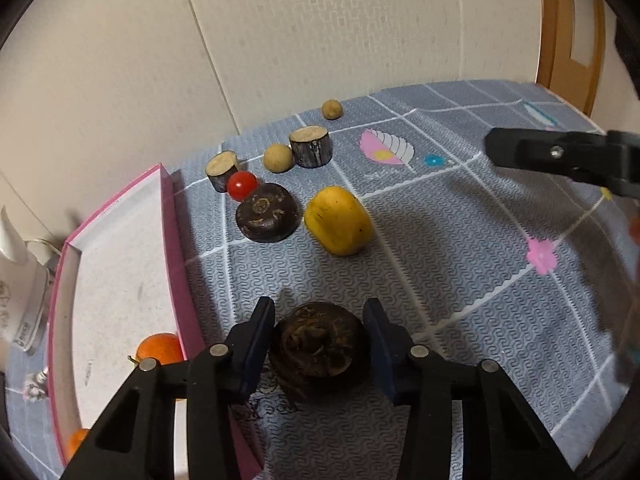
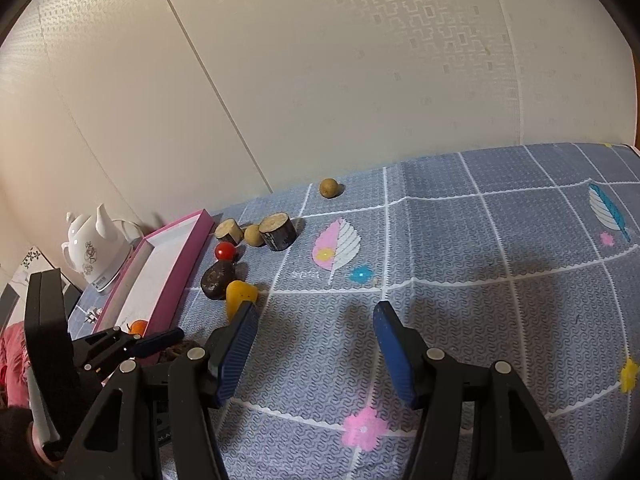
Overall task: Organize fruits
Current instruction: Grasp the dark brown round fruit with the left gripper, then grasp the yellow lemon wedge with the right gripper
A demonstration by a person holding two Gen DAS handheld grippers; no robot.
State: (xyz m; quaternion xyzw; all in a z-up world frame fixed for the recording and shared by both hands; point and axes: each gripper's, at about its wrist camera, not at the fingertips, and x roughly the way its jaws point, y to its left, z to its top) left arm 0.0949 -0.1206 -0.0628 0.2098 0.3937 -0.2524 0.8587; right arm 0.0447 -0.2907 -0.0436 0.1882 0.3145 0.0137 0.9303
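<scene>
My left gripper (image 1: 318, 312) stands around a dark brown round fruit (image 1: 318, 350) on the blue mat; the pads sit at its two sides, and I cannot tell if they press it. Beyond it lie a yellow fruit (image 1: 338, 220), a second dark brown fruit (image 1: 267, 217), a red cherry tomato (image 1: 241, 185), two cut log pieces (image 1: 311, 146), and two tan round fruits (image 1: 277, 157). A pink-rimmed white tray (image 1: 120, 264) at the left holds an orange fruit (image 1: 160, 348). My right gripper (image 2: 314, 312) is open and empty above the mat.
A white kettle (image 2: 94, 250) stands left of the tray. The wall runs close behind the mat. A wooden door frame (image 1: 572, 40) is at the far right. The right gripper's arm (image 1: 560, 156) reaches in from the right in the left wrist view.
</scene>
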